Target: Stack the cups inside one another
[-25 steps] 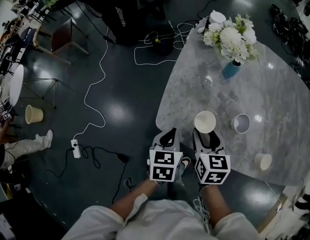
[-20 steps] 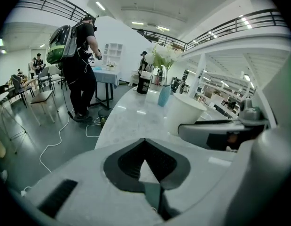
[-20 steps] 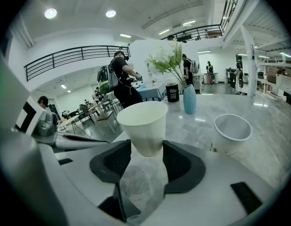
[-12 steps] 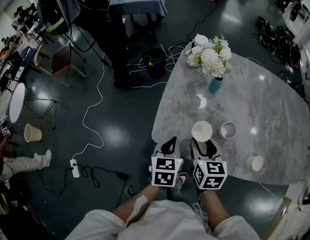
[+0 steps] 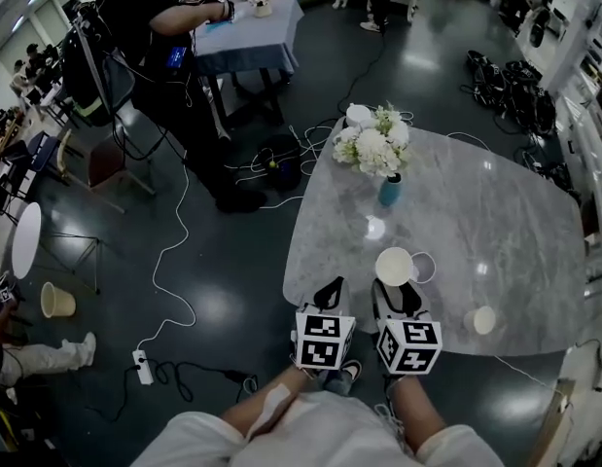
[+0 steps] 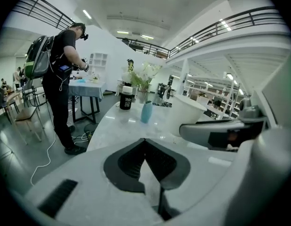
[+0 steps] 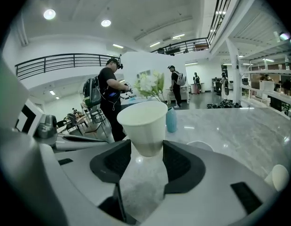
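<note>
Shifted beside second cup [image 5: 430, 269] near table [image 5: 514, 222] edge, paper cup [image 5: 395, 266] clamped in right gripper [image 5: 398, 288]; left gripper [image 5: 330, 288] closed

The left gripper [image 5: 329, 292] and the right gripper [image 5: 399, 296] look the same. Each has a smooth, light grey shell. Each has two black pads [image 6: 129, 160] that make a wide V shape. At the near end of each sits a white cube [image 5: 323, 339] with black square patterns. The person wears a light top [image 5: 310, 438] with short sleeves.
</note>
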`<state>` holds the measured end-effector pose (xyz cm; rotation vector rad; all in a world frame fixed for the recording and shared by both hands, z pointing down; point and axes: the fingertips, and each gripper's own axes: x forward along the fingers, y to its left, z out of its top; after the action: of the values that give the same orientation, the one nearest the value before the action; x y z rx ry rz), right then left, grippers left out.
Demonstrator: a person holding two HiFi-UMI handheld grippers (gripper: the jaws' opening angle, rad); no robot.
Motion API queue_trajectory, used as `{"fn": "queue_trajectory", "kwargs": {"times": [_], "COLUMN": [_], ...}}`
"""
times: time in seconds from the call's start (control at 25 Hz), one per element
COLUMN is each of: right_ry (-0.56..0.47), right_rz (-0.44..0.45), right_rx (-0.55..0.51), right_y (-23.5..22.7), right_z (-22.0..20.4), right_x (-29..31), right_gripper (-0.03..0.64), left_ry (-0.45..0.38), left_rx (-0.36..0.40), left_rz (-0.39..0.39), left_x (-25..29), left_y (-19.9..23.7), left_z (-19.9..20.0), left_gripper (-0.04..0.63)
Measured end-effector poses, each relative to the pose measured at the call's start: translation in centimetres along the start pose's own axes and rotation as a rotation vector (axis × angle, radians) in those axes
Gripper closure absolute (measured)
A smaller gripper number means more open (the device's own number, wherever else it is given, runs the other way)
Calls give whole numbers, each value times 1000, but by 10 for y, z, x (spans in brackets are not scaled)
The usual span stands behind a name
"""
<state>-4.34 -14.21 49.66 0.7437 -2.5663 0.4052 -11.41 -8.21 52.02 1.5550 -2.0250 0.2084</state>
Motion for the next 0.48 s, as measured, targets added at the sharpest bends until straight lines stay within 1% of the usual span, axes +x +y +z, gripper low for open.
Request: {"fn": "queue_trajectory", "kwargs": {"times": [0.12, 0.48], "right_ry": [-18, -56], "right_rz": [-36, -137], "right_rx": [11, 51], "right_y": [-13, -53], "right_z": [8, 20], "right_x": [-7, -25], "right_gripper": [422, 422], "left_ry": [-15, -12], "left_rx": [19, 78], "left_rz": [-27, -125], "left_x": [5, 24], "left_y": [-9, -45], "left_z": [11, 30], "left_gripper": [600, 600]}}
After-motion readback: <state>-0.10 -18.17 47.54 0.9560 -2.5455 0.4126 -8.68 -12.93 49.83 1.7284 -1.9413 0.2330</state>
